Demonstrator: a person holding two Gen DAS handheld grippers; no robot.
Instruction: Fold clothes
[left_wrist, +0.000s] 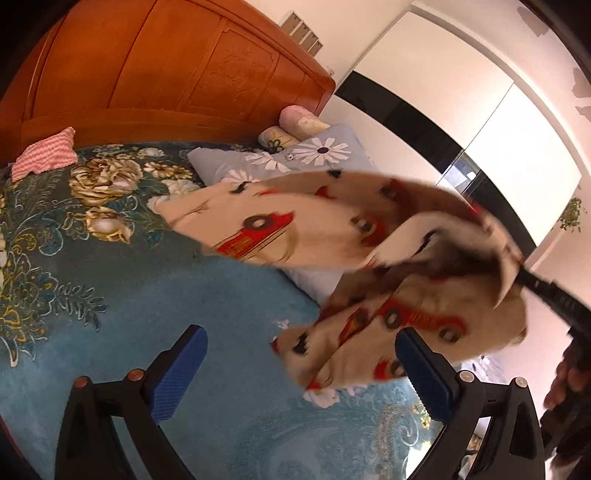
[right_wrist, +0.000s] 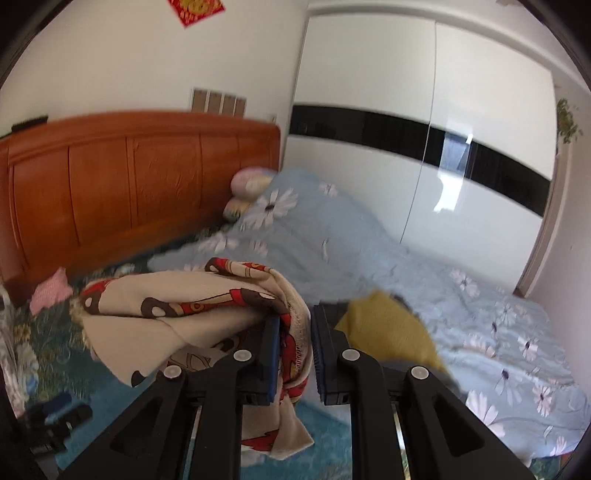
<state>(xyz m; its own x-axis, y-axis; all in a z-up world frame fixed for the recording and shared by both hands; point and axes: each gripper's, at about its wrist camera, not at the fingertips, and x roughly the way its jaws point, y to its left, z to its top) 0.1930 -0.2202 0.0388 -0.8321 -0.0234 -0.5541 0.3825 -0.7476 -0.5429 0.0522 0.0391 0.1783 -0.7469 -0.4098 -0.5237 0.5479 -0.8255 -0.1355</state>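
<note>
The right tongs (right_wrist: 293, 354) are nearly closed, their blue pads (right_wrist: 274, 354) pinching a stitched edge of the cream garment with red car print (right_wrist: 192, 306), which hangs bunched in the air above the teal floral bedspread (right_wrist: 48, 354). The left tongs (left_wrist: 301, 369) stand wide apart and grip nothing, with the same garment (left_wrist: 295, 225) blurred and spread just ahead of them, its lower fold near the right-hand pad. The bed has bare bedspread (left_wrist: 129, 295) below the left tongs, bounded by the wooden headboard (left_wrist: 166, 66) and a pale blue daisy quilt (right_wrist: 369, 251) on the wardrobe side
</note>
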